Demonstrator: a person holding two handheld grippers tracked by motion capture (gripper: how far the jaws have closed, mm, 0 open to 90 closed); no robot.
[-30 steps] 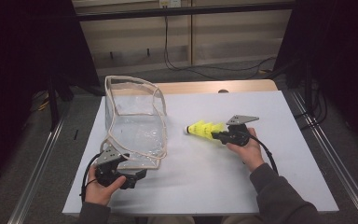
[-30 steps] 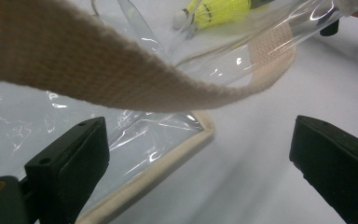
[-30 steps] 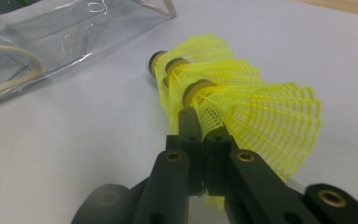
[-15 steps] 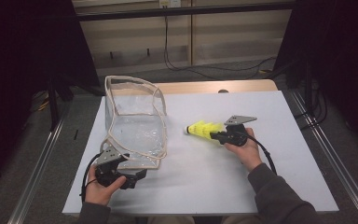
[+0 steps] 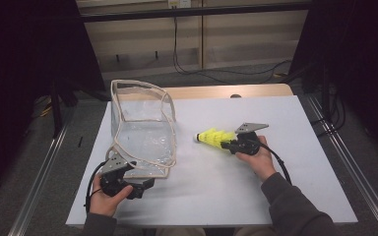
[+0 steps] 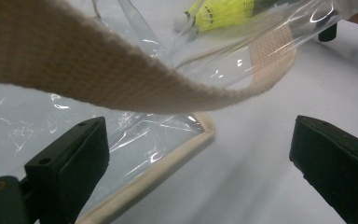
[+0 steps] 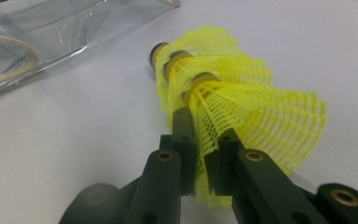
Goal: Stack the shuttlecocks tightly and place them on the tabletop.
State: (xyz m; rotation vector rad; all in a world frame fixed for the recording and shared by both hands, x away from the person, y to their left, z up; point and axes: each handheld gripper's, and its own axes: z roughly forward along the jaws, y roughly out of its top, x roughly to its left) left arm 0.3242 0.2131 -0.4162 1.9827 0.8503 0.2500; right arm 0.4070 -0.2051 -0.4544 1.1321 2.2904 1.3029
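While the right hand (image 5: 256, 156) lies low on the table with its forearm angled in from the near edge, the right gripper (image 7: 204, 140) has just eased its jaws slightly yet still pinches the skirt of the stacked yellow shuttlecocks (image 7: 233, 100), which stretch straight out ahead of it. Beside the clear bag (image 5: 142, 130), the left gripper (image 6: 198, 154) rests with jaws spread wide, the bag's corner and webbing strap (image 6: 98, 74) just ahead.
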